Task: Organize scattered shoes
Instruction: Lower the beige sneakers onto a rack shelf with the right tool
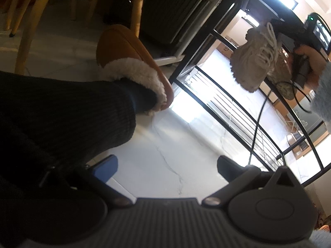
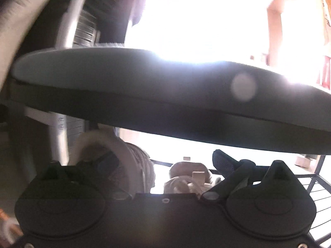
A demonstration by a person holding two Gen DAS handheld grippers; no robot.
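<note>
Black metal shoe rack with barred shelves fills right half of left wrist view, running from upper centre to lower right. Beige lace-up sneaker sits on it at upper right, long axis running upper right to lower left, toe toward lower left. Right hand-held gripper is just beside its heel end; in right wrist view its jaws stand spread wide, sneaker low in centre between them, pads not pressing. Looks released onto rack. Right hand is clearly the nearer one. Left hand-held gripper at bottom centre, spread and empty, points at white marble floor, well apart from sneaker. Tan fleece-lined slipper upper centre is worn on person's foot.
</note>
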